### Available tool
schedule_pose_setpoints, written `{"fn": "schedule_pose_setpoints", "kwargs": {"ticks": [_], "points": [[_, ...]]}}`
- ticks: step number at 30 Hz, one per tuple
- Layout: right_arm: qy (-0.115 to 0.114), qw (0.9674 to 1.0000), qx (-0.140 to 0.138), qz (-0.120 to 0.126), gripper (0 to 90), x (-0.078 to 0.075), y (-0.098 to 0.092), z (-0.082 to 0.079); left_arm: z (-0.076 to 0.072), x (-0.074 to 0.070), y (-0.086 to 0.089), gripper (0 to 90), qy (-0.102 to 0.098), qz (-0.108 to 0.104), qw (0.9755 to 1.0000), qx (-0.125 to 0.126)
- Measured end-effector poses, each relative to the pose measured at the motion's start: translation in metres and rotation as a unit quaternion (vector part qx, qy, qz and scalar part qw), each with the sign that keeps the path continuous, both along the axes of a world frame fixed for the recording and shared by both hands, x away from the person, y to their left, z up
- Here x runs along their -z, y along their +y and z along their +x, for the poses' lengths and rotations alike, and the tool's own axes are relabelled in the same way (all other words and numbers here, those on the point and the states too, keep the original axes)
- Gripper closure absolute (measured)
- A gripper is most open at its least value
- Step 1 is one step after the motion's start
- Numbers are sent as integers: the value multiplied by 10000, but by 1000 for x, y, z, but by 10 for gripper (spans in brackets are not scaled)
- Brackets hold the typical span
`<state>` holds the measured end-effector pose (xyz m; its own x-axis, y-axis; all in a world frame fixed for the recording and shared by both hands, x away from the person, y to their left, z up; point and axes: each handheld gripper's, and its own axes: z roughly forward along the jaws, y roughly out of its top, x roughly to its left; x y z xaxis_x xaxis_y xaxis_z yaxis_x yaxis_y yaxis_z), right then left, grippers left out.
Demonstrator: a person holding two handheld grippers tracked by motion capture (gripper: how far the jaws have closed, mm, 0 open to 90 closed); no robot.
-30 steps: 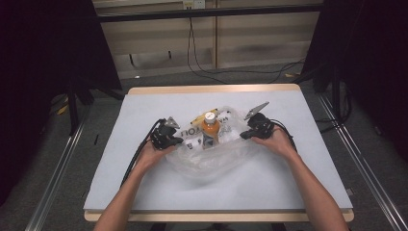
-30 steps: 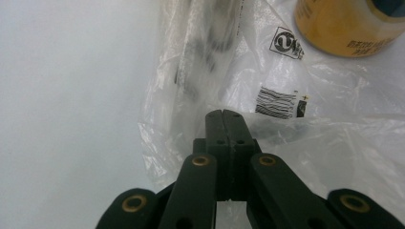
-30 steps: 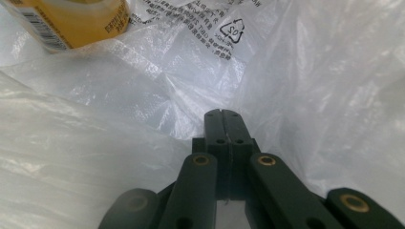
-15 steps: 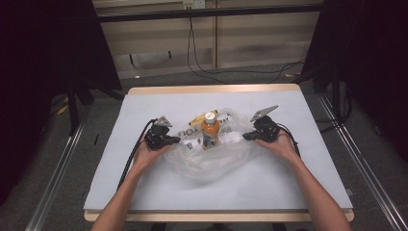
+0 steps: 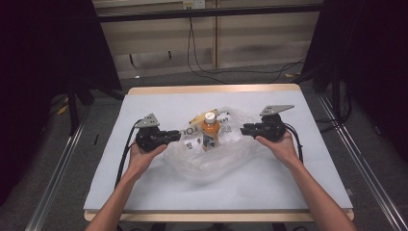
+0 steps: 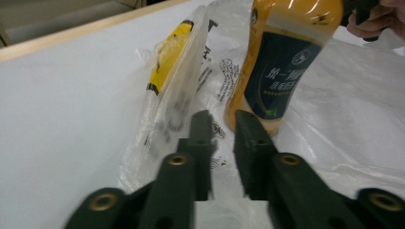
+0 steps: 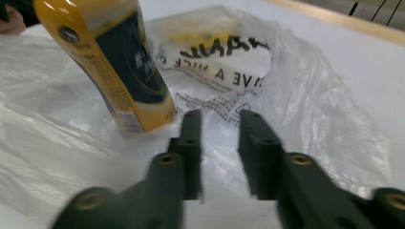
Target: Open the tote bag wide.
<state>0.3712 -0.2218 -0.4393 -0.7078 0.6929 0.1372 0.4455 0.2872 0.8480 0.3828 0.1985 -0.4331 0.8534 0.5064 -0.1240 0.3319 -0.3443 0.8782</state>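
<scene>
A clear plastic bag (image 5: 211,156) with black print lies spread on the white table (image 5: 144,192). Inside it stands an orange juice bottle (image 5: 210,131) with a white cap and dark label. A yellow packet (image 5: 198,117) lies behind it. My left gripper (image 5: 172,136) points at the bag's left edge; its jaws have just been opening and nothing is pinched between them. My right gripper (image 5: 244,129) faces the bag's right edge, its jaws also just opened and empty. The left gripper (image 6: 223,119) looks at the bottle (image 6: 282,62) and packet (image 6: 169,52). The right gripper (image 7: 219,119) has the bottle (image 7: 119,62) at its left.
The table has a wooden rim (image 5: 211,89) along its far edge. Cables (image 5: 126,154) trail from each gripper over the table. Metal rails (image 5: 53,187) run along both sides on the floor, and dark stands rise at the back corners.
Both hands have drawn apart, the left one leftward and the right one rightward, away from the bottle. Their jaws, shut before, now stand apart, and the bag's edges have been let go.
</scene>
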Motion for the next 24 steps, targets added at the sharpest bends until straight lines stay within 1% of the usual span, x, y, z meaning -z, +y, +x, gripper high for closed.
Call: {"fn": "schedule_pose_setpoints", "kwargs": {"ticks": [1, 2, 3, 4, 5, 6, 7, 8, 9, 10, 11, 12, 13, 14, 15, 16, 17, 18, 19, 21, 22, 23, 24], "points": [[-20, 10000, 6, 91, 471, -1, -1, -3, -2, -1, 1, 634, -7, -90, 10000, -14], [-20, 10000, 6, 91, 471, -1, -1, -3, -2, -1, 1, 585, -7, -90, 10000, -14], [-222, 9995, 132, 162, 358, -3, -3, -9, -5, -3, 1, 515, -66, -115, 9999, -87], [-303, 9992, 166, 194, 317, -5, -4, -12, -7, -4, 1, 431, -160, -110, 9996, -208], [-303, 9992, 166, 194, 317, -5, -4, -12, -10, -6, 2, 431, -229, -99, 9993, -271], [-371, 9984, 291, 304, 183, -8, -7, -17, -14, -8, 3, 340, -263, -133, 9990, -333], [-365, 9982, 349, 326, 137, -9, -8, -18, -14, -8, 3, 291, -263, -133, 9990, -333], [-388, 9979, 366, 369, 125, -10, -10, -21, -18, -10, 4, 250, -374, -112, 9984, -412], [-388, 9979, 366, 369, 125, -10, -10, -21, -18, -10, 4, 224, -374, -112, 9984, -412], [-406, 9974, 385, 447, 103, -12, -12, -24, -20, -11, 5, 224, -426, -76, 9982, -421], [-471, 9965, 421, 542, 57, -15, -16, -32, -22, -12, 6, 178, -436, -122, 9981, -425], [-498, 9961, 421, 600, 43, -16, -18, -35, -24, -12, 6, 158, -470, -137, 9978, -441], [-551, 9956, 445, 609, 34, -17, -20, -39, -27, -15, 10, 141, -515, -102, 9975, -473], [-577, 9952, 457, 638, 26, -17, -21, -41, -27, -15, 10, 117, -515, -102, 9975, -473], [-613, 9949, 475, 652, 18, -18, -23, -46, -30, -16, 12, 91, -416, -244, 9976, -506], [-643, 9947, 489, 630, 18, -18, -24, -49, -30, -16, 12, 63, -416, -244, 9976, -506], [-679, 9946, 500, 602, 17, -18, -25, -53, -34, -16, 15, 46, -303, -277, 9979, -511], [-749, 9942, 527, 572, 14, -18, -26, -57, -36, -16, 17, 45, -329, -189, 9979, -524], [-780, 9939, 515, 586, 17, -18, -27, -60, -36, -16, 17, 32, -329, -189, 9979, -524], [-783, 9935, 550, 617, 17, -17, -30, -67, -42, -16, 19, 33, -417, -105, 9977, -523], [-757, 9933, 582, 648, 16, -16, -32, -70, -45, -15, 22, 31, -418, -140, 9978, -505], [-730, 9929, 665, 656, 15, -15, -34, -73, -51, -13, 26, 32, -419, -150, 9974, -567], [-731, 9921, 718, 730, 15, -13, -36, -76, -51, -13, 26, 31, -419, -150, 9974, -567]]}}
